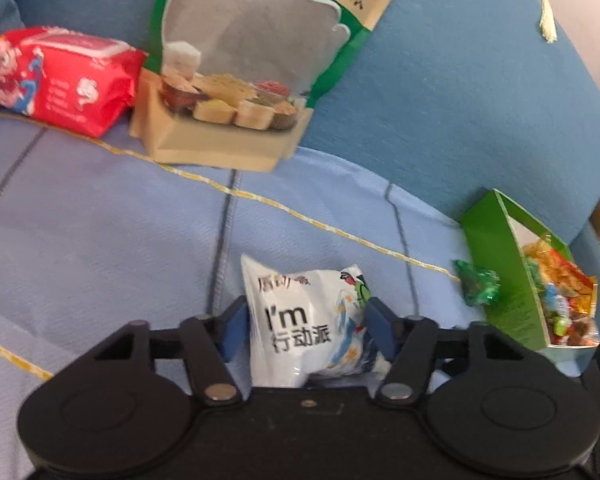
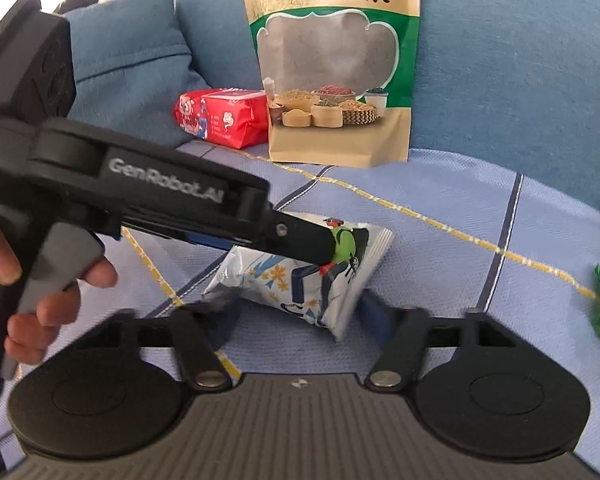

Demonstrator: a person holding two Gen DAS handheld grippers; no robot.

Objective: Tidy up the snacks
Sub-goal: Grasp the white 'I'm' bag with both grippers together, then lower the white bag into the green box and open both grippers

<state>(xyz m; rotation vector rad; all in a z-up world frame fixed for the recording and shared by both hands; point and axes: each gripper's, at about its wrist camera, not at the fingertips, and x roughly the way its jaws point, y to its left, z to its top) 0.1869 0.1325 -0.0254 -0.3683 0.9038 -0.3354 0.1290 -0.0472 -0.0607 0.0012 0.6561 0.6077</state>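
A white snack packet (image 1: 300, 320) printed "I'm" lies on the light blue sofa cover (image 1: 100, 240). My left gripper (image 1: 308, 332) has it between its blue pads, which press on both sides. In the right wrist view one of the left gripper's fingers (image 2: 300, 236) crosses over the same white snack packet (image 2: 300, 280), with a person's hand (image 2: 40, 280) on its handle. My right gripper (image 2: 300, 316) stands open just short of the packet's near corner, its pads clear of it.
A red packet (image 1: 60, 80) and a tall green and beige grain bag (image 1: 244, 60) lean on the blue sofa back (image 1: 460, 100). At right stands a green box (image 1: 500, 264) holding several small snacks, with a green wrapped sweet (image 1: 478, 282) beside it.
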